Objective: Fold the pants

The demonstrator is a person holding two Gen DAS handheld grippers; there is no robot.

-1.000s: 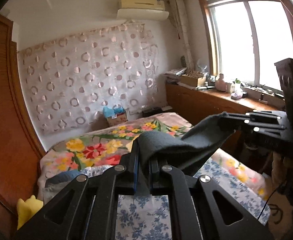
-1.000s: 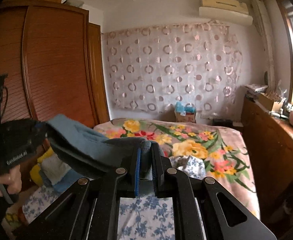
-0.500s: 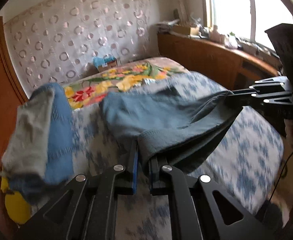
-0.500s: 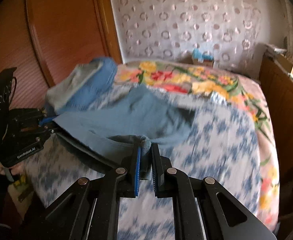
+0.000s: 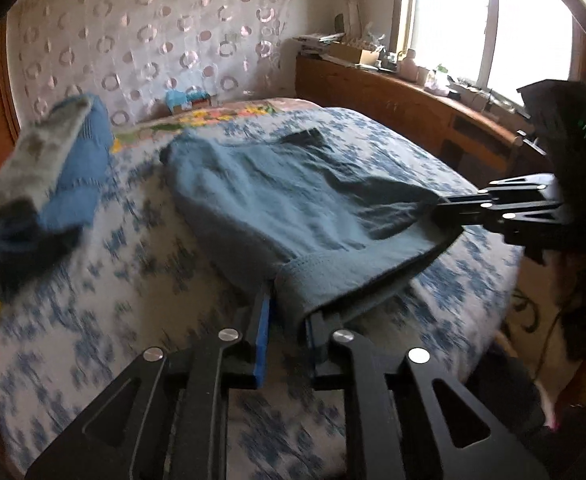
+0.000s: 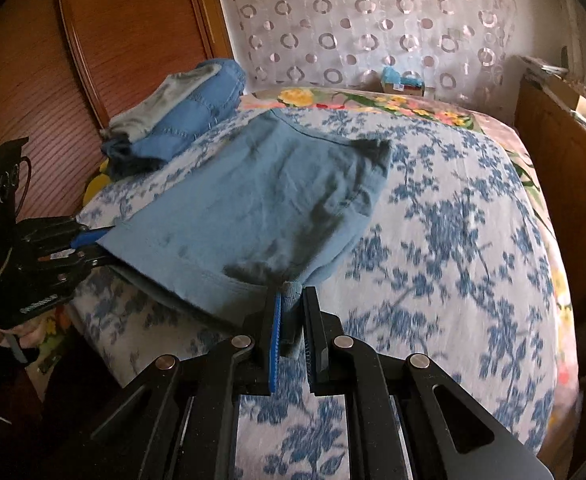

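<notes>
The blue-grey pants [image 5: 293, 196] lie spread on the blue-flowered bed sheet [image 5: 133, 280], the far end flat, the near edge stretched between both grippers. My left gripper [image 5: 289, 300] is shut on the near left corner of the pants. My right gripper [image 6: 291, 296] is shut on the near right corner of the pants [image 6: 253, 200]. The right gripper also shows in the left wrist view [image 5: 445, 210], and the left gripper shows in the right wrist view [image 6: 97, 246]. Both hold the cloth low, just above the sheet.
A stack of folded blue and grey clothes [image 5: 49, 172] sits at the bed's left edge, seen also in the right wrist view [image 6: 177, 116]. A wooden wardrobe [image 6: 93, 40] stands left, a wooden counter [image 5: 413, 108] under the window right. A flowered blanket [image 6: 373, 100] covers the bed's far end.
Both grippers have come down from up in the air toward the bed with the pants in them. The pants now lie spread over the sheet instead of hanging bunched.
</notes>
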